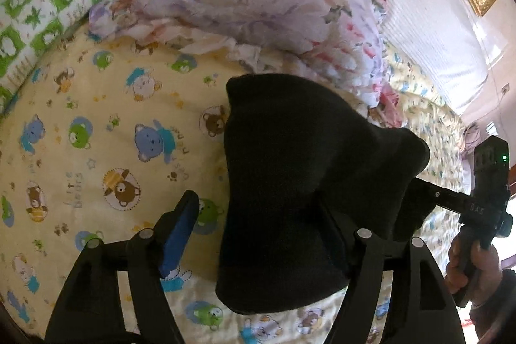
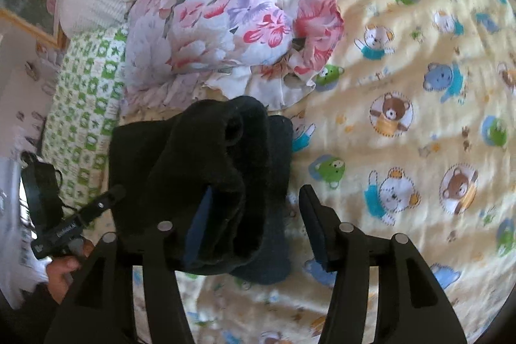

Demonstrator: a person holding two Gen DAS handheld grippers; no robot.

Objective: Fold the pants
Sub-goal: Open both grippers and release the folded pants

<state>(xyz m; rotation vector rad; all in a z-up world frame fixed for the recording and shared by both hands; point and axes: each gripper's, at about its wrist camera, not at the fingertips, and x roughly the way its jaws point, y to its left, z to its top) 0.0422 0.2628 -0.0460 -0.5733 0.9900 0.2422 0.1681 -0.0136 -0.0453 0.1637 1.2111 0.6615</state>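
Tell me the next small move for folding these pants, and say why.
Probably draw both tools back off the pants. The pants already sit as a thick, bunched bundle on the bear sheet. Both tools look open: the left tool and right tool each have one finger buried in or hidden by cloth and the other clear of it. Pulling back slowly should avoid dragging the fold open.

Pants looked like thick, matt, fuzzy black fleece. Bear-print sheet was soft, wrinkly cotton. Gripper arms were matt black plastic with blue pads.
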